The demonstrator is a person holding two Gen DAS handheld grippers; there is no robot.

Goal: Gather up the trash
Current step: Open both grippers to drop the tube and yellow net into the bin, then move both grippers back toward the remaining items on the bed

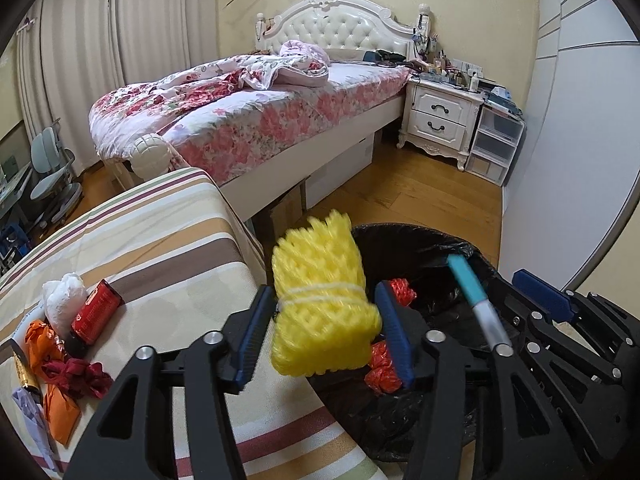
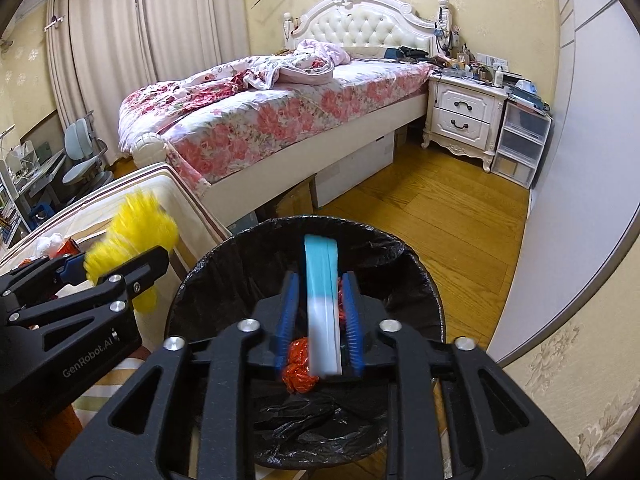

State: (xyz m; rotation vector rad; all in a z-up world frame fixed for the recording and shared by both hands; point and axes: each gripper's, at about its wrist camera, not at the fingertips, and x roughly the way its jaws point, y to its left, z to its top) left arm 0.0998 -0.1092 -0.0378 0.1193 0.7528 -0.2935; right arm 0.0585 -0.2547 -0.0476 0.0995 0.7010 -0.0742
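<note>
Now both grippers over black-lined bin [image 2: 400, 264], ready for drop. Left gripper [image 1: 324, 320] jaws parted, yellow foam net [image 1: 320, 300] loose between. Right gripper [image 2: 320, 320] jaws slightly apart around teal-white tube [image 2: 322, 304]; contact unclear. More trash [image 1: 68, 320] on striped surface [image 1: 160, 240], near left.

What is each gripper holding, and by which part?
Nothing gripped: the yellow foam net lies loose in the open left gripper, the teal-and-white tube loose in the open right gripper.
</note>
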